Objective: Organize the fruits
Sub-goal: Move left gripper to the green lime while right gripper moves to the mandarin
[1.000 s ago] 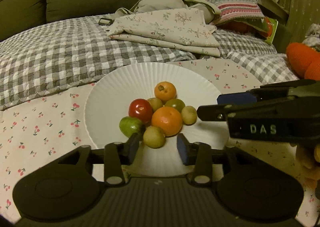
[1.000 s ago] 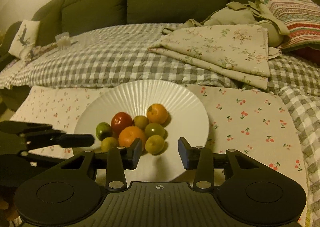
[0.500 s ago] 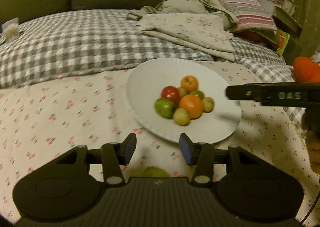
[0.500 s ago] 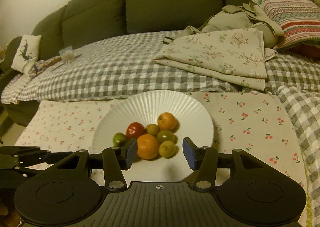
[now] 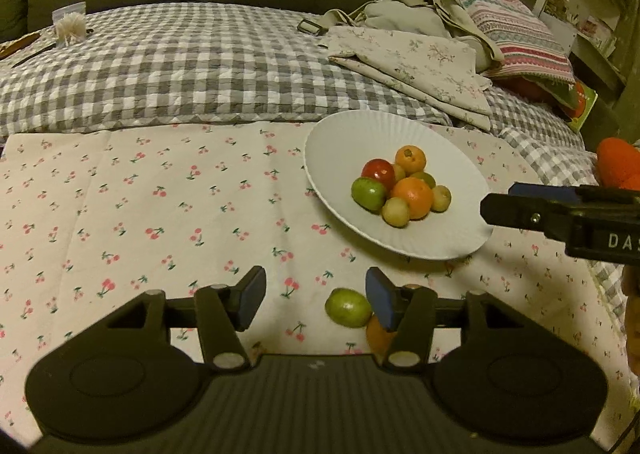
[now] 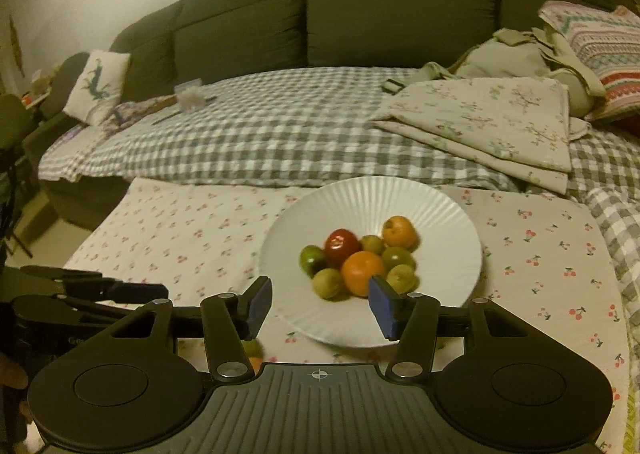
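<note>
A white plate (image 5: 348, 141) with ridges sits on a cloth with little cherries (image 5: 160, 193) on it. Seven fruits are piled close together in the plate — a red one (image 5: 378, 170), a big orange one (image 5: 414, 197), a smaller orange one (image 5: 411, 158) at the back, a bright green one (image 5: 367, 193), and some small yellow-green ones (image 5: 395, 212).

Two more fruits lie on the cloth, outside the plate. A green fruit (image 5: 347, 308) sits near the plate's front edge, and an orange fruit (image 5: 378, 332) touches it, partly hidden.

The left gripper (image 5: 315, 302) hangs low over the cloth with its blue pads (image 5: 250, 302) wide apart. It holds nothing. The loose green fruit is just beside its right pad.

The right gripper (image 6: 320, 308) is above the front of the plate, its pads wide apart too — nothing is between them. The pile of fruit shows just past its tips.

Behind the cloth is a gray checked blanket (image 6: 260, 133), a folded flowery sheet (image 6: 492, 117) and a dark green sofa (image 6: 360, 13).
</note>
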Available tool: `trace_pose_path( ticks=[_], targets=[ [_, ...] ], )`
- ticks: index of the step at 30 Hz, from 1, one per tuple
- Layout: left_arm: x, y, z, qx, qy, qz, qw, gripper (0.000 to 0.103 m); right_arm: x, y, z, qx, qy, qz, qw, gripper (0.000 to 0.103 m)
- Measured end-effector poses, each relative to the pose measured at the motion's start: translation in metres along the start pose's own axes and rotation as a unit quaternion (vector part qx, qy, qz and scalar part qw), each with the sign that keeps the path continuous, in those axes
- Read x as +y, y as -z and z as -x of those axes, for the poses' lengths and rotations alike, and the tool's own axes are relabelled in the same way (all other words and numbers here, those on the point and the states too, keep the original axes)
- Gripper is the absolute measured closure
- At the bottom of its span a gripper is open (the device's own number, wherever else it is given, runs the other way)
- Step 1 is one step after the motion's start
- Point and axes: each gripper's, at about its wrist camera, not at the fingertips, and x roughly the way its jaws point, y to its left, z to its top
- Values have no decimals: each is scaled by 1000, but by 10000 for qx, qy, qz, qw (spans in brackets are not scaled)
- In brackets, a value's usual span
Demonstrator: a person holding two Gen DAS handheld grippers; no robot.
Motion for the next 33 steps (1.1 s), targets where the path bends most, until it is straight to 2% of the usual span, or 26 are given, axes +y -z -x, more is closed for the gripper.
trace_pose_path(
  ticks=[2, 5, 10, 17, 27, 33],
  targets=[
    [2, 2, 3, 9, 6, 10, 10000, 46, 5, 2, 2, 34, -74, 58, 10000, 45],
    [6, 6, 4, 29, 10, 75, 10000, 40, 15, 7, 5, 130, -156, 219, 9996, 44],
    [9, 11, -2, 107, 20, 131, 9999, 37, 32, 23, 8, 347, -331, 480, 9977, 42],
    [9, 13, -8, 100, 45, 215, 9997, 25, 45, 38, -1, 624, -407, 652, 9951, 41],
    [9, 14, -20, 168, 190, 382, 9989, 23, 46, 52, -16, 868, -342, 727, 9930, 41],
    [9, 15, -24, 169, 157, 466, 9987, 23, 50, 58, -25, 937, -358, 793, 9918, 41]
  ],
)
